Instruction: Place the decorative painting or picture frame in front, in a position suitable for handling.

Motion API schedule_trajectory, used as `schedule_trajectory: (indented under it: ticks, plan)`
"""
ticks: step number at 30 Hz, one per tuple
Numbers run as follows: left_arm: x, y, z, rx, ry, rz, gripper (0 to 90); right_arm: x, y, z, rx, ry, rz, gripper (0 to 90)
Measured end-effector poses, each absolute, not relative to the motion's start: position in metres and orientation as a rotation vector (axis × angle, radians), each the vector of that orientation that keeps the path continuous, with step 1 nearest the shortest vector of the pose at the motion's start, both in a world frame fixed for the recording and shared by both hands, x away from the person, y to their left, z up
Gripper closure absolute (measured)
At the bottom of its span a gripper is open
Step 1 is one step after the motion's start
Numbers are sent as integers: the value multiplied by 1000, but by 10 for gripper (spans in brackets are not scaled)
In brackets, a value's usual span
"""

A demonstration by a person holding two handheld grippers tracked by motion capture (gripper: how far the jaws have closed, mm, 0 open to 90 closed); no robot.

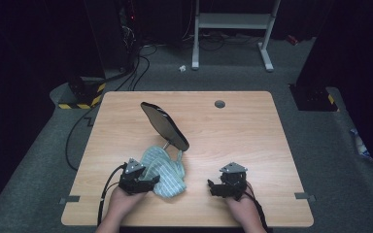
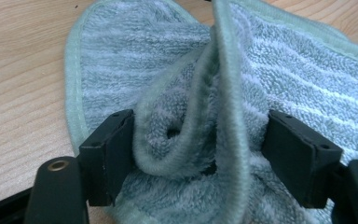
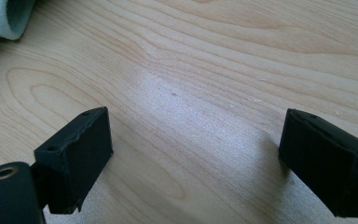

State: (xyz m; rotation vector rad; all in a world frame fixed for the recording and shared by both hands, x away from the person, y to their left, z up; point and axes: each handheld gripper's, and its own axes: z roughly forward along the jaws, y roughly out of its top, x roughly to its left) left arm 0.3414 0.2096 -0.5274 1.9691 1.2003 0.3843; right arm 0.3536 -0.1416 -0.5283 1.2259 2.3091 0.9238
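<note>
Bunching near the front-left edge of the bench (image 1: 252, 121), the striped towel (image 1: 162, 170) sits folded between the left gripper (image 1: 148, 183) jaws, which press its fold. A mirror (image 1: 165, 126) stands touching the towel's far side; a hard pull could topple it. The right gripper (image 1: 216, 188) rests spread wide, holding nothing.
</note>
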Motion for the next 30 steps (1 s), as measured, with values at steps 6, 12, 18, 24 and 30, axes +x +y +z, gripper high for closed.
schedule_trajectory:
  ticks: [6,12,18,24,30]
  plan:
    - [337,207,-527,1975,1181,370,412,352,-142,-528,1233,2308,924,92]
    - [331,203,-527,1985,1147,383,579,351,-149,-528,1198,2328,930,91]
    - [324,199,-526,1972,1106,387,694,347,-153,-528,1181,2340,935,90]
    - [314,193,-522,1911,1058,379,719,346,-153,-528,1176,2349,940,89]
    - [311,193,-518,1854,1058,361,732,343,-154,-528,1181,2344,943,91]
